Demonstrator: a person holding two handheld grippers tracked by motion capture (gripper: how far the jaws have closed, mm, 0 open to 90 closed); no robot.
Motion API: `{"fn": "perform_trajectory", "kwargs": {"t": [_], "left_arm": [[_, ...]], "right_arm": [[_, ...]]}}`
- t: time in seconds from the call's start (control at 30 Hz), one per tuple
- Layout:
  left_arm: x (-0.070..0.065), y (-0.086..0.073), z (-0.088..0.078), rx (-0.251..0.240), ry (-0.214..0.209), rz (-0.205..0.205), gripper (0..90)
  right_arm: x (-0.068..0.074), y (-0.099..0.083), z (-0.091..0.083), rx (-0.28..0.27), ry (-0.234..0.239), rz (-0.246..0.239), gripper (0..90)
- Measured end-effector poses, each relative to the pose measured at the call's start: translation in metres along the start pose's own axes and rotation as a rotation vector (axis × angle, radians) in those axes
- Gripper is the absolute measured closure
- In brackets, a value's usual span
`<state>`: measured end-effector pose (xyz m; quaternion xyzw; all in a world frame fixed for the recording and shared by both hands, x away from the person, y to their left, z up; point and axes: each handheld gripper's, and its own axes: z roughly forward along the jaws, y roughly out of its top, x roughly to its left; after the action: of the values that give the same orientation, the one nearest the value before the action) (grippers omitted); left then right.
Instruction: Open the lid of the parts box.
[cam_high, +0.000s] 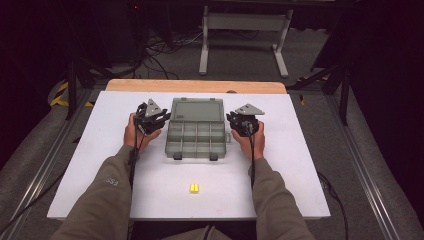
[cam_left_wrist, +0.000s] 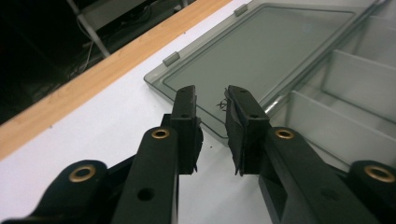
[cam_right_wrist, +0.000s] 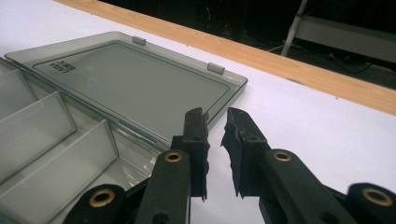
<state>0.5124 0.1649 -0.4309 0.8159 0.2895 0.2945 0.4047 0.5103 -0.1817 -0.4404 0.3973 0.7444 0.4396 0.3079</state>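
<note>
So I've got a gripper in each hand, parked on either side of the grey plastic organizer box (cam_high: 195, 139), which sits mid-frame in the high view on the white table (cam_high: 90, 165). Its lid (cam_high: 197, 109) is flipped open and lies flat behind the compartments. My left gripper (cam_high: 159, 119) is just beside the box's left edge; its fingers (cam_left_wrist: 186, 116) are only slightly apart, nothing between them, tips near the lid's corner. My right gripper (cam_high: 233, 120) is just off the right edge, same deal: narrow gap, holding nothing. A small yellow block (cam_high: 194, 188) sits lower centre, well apart from the box.
</note>
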Motion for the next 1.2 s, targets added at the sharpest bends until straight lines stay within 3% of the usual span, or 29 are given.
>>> {"fn": "perform_trajectory", "kwargs": {"t": [0.47,0.7,0.83,0.97,1.1,1.13,1.2], "left_arm": [[-0.009,0.008,-0.043,-0.061,-0.015,0.103,69.0],[-0.024,0.001,-0.065,-0.117,-0.048,0.108,65.8],[-0.035,-0.010,-0.075,-0.125,-0.050,0.129,63.2],[-0.041,-0.022,-0.082,-0.175,-0.070,0.070,60.2],[-0.049,-0.029,-0.087,-0.172,-0.067,0.088,56.7],[-0.051,-0.031,-0.088,-0.183,-0.075,0.077,55.4],[-0.056,-0.033,-0.090,-0.177,-0.087,0.095,54.7]], "right_arm": [[0.008,0.009,-0.039,-0.054,0.060,-0.080,77.0],[0.015,0.006,-0.062,-0.082,0.094,-0.098,75.2],[0.021,0.001,-0.074,-0.094,0.110,-0.132,74.5],[0.028,-0.008,-0.079,-0.111,0.120,-0.128,74.4],[0.035,-0.018,-0.081,-0.107,0.136,-0.134,72.7],[0.036,-0.019,-0.082,-0.107,0.142,-0.130,72.2],[0.040,-0.022,-0.083,-0.106,0.156,-0.132,71.2]]}}
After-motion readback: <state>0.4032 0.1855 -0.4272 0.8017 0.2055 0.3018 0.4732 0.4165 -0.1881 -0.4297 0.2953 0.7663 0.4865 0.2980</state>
